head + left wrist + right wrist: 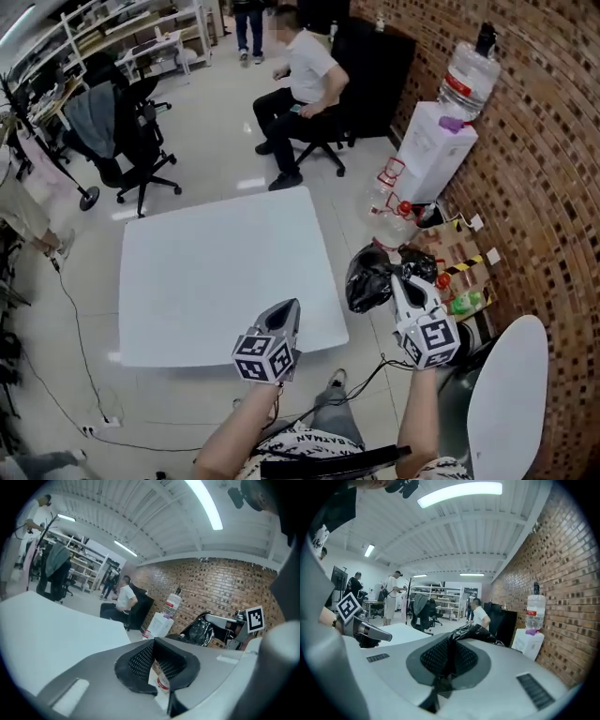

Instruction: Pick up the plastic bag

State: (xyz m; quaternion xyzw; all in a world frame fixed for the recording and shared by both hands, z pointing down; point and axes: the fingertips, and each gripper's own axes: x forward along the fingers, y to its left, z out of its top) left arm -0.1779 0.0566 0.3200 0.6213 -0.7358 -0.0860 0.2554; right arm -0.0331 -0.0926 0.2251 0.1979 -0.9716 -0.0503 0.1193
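Note:
A crumpled black plastic bag (368, 279) hangs in the air just past the right edge of the white table (216, 272). My right gripper (398, 278) is shut on its top. In the right gripper view the bag (480, 632) bulges out from between the closed pads (440, 658). My left gripper (286, 309) hovers over the table's near edge, apart from the bag. Its jaws stand slightly open with nothing between them (157, 663). From the left gripper view the bag (201, 632) and the right gripper (229, 623) show off to the right.
A water dispenser (433, 150) stands by the brick wall (544, 187), with bottles (394, 211) and clutter on the floor below the bag. A seated person (305, 75) and an office chair (131, 131) are beyond the table. A white rounded seat (511, 403) is at my right.

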